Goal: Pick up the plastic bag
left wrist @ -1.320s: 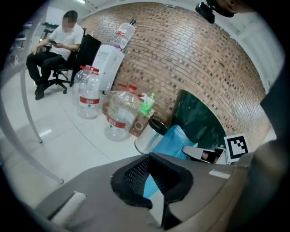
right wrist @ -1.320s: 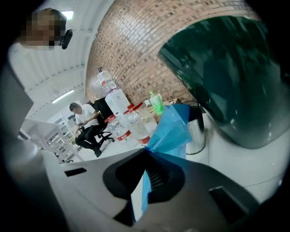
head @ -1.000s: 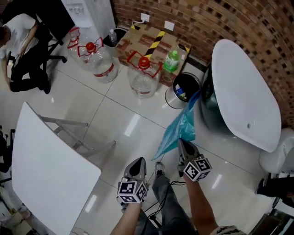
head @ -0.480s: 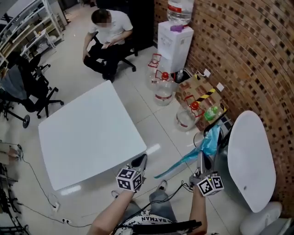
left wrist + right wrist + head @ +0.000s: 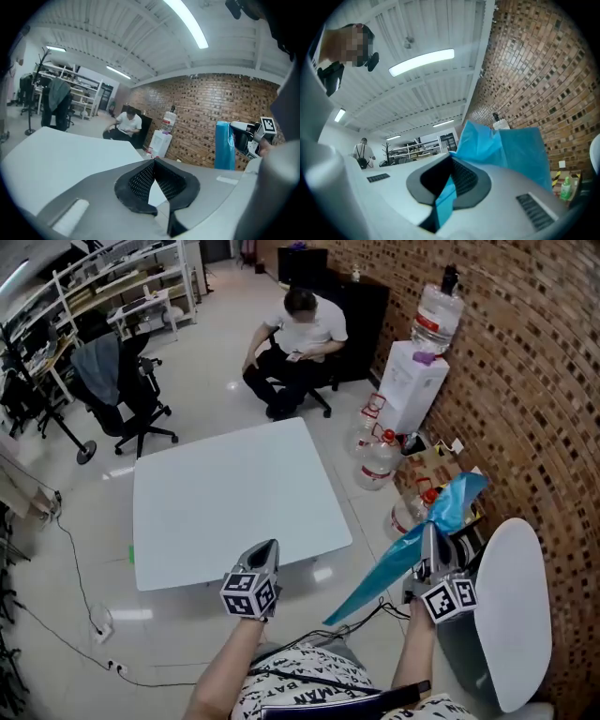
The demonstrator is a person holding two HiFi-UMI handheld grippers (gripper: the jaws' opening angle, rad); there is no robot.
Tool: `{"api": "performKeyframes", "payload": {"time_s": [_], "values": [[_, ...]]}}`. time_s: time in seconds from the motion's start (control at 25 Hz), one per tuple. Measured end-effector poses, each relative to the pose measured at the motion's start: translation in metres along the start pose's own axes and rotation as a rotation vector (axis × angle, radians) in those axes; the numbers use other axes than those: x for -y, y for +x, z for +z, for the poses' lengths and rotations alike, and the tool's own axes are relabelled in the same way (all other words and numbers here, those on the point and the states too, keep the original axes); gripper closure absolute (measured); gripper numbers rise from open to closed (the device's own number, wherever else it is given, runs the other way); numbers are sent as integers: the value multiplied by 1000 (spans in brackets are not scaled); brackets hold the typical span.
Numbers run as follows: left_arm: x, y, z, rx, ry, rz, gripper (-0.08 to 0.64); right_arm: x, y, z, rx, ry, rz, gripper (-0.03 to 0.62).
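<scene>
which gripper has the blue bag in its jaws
The right gripper: its jaws pinch the blue plastic bag; the left gripper holds nothing.

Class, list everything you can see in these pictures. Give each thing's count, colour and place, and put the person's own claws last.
plastic bag: one, blue, hanging at the right, clear of the floor
table: one, white, centre
oval tabletop: one, white, far right by the brick wall
water dispenser: one, white, against the wall, with a bottle on top
water jugs: three, clear with red caps, on the floor beside the dispenser
office chair: one, black, a grey garment over it, left
seated person: one, white top, beyond the table
shelving: white, far left
left claw: shut, empty, by the table's near edge
right claw: shut on the plastic bag
</scene>
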State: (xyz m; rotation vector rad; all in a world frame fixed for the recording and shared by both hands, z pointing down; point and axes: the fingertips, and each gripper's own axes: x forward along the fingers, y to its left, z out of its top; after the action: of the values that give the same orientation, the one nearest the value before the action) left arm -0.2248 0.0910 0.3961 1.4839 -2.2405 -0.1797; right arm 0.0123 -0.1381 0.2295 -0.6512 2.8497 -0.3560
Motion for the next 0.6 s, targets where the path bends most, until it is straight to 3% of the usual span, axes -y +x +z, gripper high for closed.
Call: {"api": "performKeyframes", "payload": {"time_s": [0.12, 0.32, 0.6], "values": [[-43, -45, 22, 61, 1, 71, 560, -35, 15, 5, 30, 17, 23, 580], [-114, -110, 47, 126, -8, 205, 560, -114, 54, -5, 26, 3, 147, 580], [-148, -157, 75, 175, 17, 329, 560, -196, 108, -17, 8, 10, 313, 580]]}}
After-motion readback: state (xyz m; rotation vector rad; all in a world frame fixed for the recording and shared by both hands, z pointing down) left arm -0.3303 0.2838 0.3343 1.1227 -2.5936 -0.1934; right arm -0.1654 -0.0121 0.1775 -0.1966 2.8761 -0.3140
